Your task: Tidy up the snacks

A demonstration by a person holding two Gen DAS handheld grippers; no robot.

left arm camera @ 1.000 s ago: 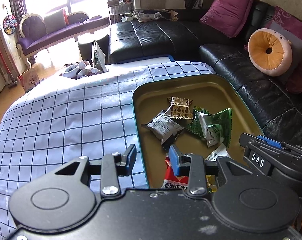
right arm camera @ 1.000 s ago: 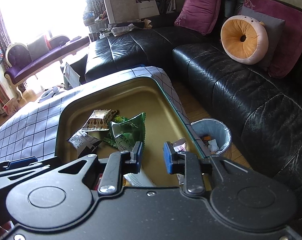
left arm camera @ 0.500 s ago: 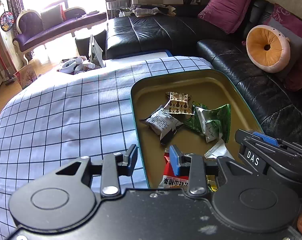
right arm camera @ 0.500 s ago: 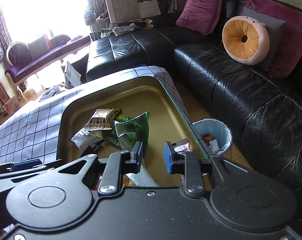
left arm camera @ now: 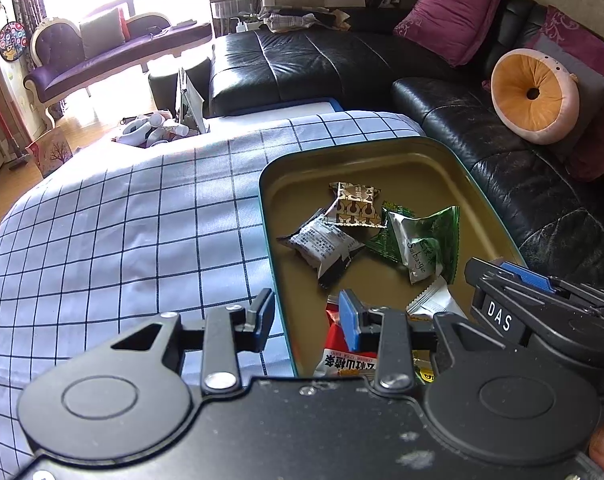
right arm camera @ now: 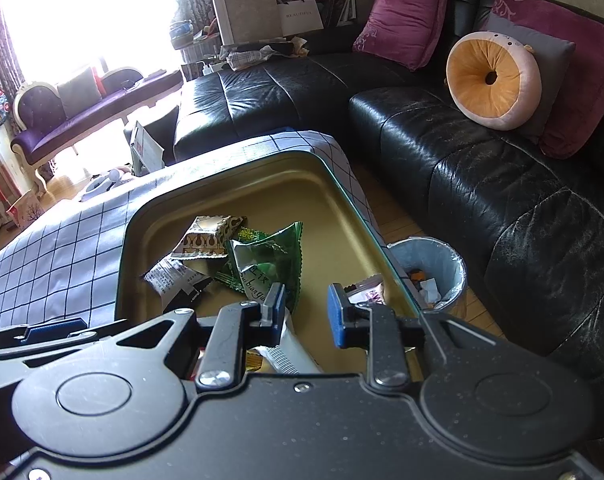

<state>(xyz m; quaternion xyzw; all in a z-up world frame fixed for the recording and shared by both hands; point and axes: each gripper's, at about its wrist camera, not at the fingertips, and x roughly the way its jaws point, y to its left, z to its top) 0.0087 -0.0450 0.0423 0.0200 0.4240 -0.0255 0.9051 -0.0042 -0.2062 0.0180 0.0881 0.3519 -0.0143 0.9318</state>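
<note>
1. Two grippers hover over one gold tray point(left arm camera: 454, 168) with a teal rim; tray sits on a checked cloth point(left arm camera: 122, 220), centre-right of the left wrist view; snacks lie loose inside it.
2. Left gripper point(left arm camera: 307, 316): jaws apart with nothing between the pads; its gap straddles the tray's near left rim at lower centre of the frame; a red packet point(left arm camera: 334, 336) lies just beyond and under its blue pad.
3. Right gripper point(right arm camera: 305, 307): jaws apart and empty; bare tray floor shows through the gap, lower centre of the right wrist view.
4. Snacks: green packet point(right arm camera: 270, 260) just beyond the right gripper's left pad; brown patterned packet point(left arm camera: 356, 206) and grey-white packet point(left arm camera: 322, 240) further up, overlapping each other; white packet point(right arm camera: 290, 348) under the right gripper's left finger; pinkish packet point(right arm camera: 368, 290) against the tray's right wall.
5. Step in hand, as judged: choosing a packet to grasp; to do it well, bring one gripper down on a free crimped edge, take a single packet at a time, and keep the second gripper clear of the first.
6. Nearest candidates: green packet for the right, red packet for the left.
</note>
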